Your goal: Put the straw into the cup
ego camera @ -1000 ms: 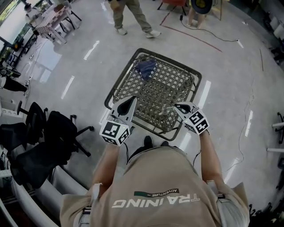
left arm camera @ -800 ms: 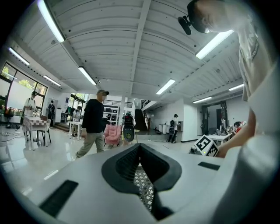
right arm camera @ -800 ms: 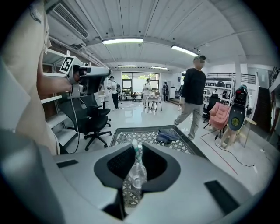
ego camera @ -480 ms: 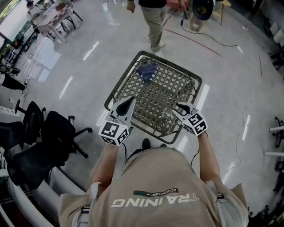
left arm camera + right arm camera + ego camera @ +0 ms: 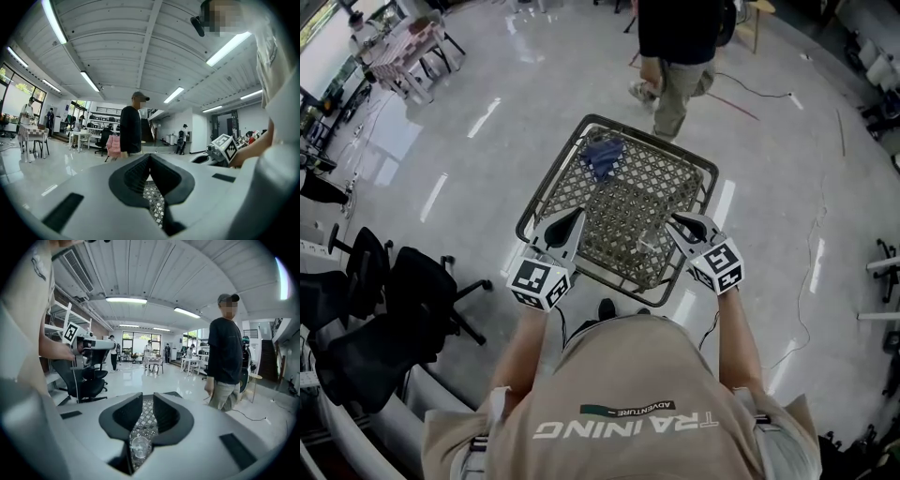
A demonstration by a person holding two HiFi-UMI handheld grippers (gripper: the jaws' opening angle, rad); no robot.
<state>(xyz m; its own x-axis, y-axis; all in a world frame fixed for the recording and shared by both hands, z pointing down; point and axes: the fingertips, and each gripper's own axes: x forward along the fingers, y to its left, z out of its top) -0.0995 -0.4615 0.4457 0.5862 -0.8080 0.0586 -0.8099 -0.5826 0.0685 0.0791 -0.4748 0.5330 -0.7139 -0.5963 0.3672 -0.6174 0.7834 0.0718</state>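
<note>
**Location.** The clear plastic cup (image 5: 644,246) stands upright on the dark lattice-mesh folding surface (image 5: 652,183). It is near the front edge and just beside the right gripper (image 5: 682,228). In the right gripper view the cup's round rim (image 5: 139,446) shows low in the gap between the jaws.

**Jaw state.**
- Right gripper: the jaws have just been closing and now stand part open. The cup lies below and between them, but the pads are not pressing on it.
- Left gripper (image 5: 570,222): the jaws meet at the tips and hold nothing. Only mesh shows behind them.

**Handling.**
- The cup is judged light, thin-walled and smooth. It is likely to tip or skid on the open mesh, so steady it low on the wall with light pressure.
- A straw would be light and easily crushed. Pinch it gently near mid-length and keep it upright for insertion.

**Not resolved.**
- No view shows the straw clearly. A thin pale line at the cup in the head view may be the straw, but whether it sits inside the cup cannot be told.
- The cup wall is nearly invisible against the mesh.
- The crumpled blue cloth (image 5: 602,155) at the far end may hide small items.
</note>
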